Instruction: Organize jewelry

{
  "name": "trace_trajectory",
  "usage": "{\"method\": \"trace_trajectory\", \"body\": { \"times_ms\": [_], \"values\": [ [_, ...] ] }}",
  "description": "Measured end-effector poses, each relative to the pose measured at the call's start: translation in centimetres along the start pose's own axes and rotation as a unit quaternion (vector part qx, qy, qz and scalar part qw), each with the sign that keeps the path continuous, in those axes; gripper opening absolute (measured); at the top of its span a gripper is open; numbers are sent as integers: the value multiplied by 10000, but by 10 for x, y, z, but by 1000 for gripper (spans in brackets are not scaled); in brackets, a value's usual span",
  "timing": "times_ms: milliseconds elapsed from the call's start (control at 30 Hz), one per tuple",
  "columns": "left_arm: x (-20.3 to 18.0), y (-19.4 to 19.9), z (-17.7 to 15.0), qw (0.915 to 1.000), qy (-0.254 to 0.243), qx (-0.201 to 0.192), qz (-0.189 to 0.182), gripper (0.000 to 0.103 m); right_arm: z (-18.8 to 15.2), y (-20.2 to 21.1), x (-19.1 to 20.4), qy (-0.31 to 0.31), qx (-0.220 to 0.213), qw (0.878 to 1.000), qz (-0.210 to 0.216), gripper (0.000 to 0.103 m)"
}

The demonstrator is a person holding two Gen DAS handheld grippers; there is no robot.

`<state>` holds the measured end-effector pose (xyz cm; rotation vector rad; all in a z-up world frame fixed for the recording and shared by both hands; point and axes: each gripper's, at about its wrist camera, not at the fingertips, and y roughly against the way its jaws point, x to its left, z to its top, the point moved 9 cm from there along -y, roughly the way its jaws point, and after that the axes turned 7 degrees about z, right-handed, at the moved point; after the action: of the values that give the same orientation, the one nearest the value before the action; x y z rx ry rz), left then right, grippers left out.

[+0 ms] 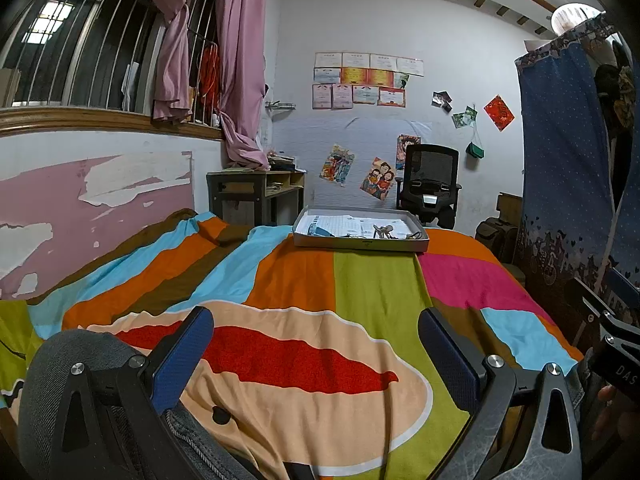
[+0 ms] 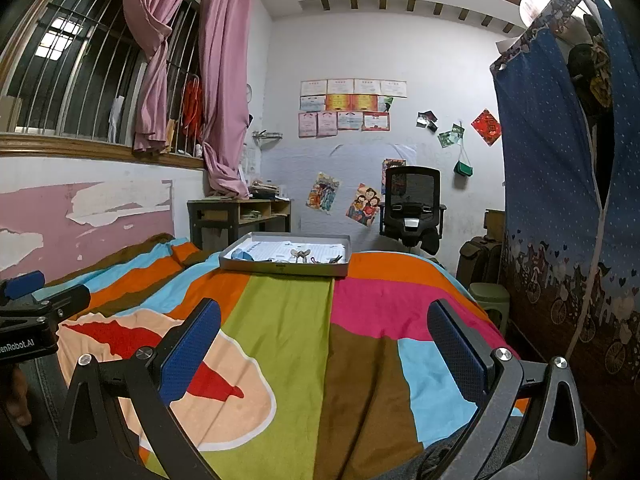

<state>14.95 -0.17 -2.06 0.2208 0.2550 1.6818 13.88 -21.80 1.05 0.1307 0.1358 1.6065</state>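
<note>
A shallow grey box lid [image 1: 362,244] [image 2: 280,269] rests at the far end of the bed. It holds papers, a pale hair clip [image 1: 383,232] [image 2: 300,255], a blue item [image 1: 320,232] [image 2: 242,255] and small dark jewelry pieces [image 1: 414,236] [image 2: 335,259]. My left gripper [image 1: 316,344] is open, with nothing between its blue pads, low over the bedspread and well short of the lid. My right gripper [image 2: 324,344] is also open and holds nothing, at about the same distance from the lid. Each gripper shows at the edge of the other's view.
A bedspread [image 1: 296,280] of many colours covers the bed. On the left are a peeling pink wall [image 1: 80,208] and a barred window with pink curtains. A wooden desk [image 1: 256,192] and a black office chair [image 1: 430,184] stand beyond the bed. A blue curtain [image 2: 560,200] and a green stool [image 2: 490,294] are on the right.
</note>
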Motion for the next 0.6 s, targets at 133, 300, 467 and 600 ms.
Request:
{"method": "trace_trajectory", "body": {
  "times_ms": [133,300,467,600],
  "values": [
    [0,0,1,10000,3,-11,5,103,1,0,1,6,0,10000,3,102],
    [-1,1,0,10000,5,-5,9,103,0,0,0,1,-2,10000,2,102],
    [0,0,0,10000,-1,-10,11,103,0,0,0,3,-3,10000,4,102],
    [-1,0,-1,10000,-2,-12,9,103,1,0,1,2,-6,10000,5,102]
  ]
}}
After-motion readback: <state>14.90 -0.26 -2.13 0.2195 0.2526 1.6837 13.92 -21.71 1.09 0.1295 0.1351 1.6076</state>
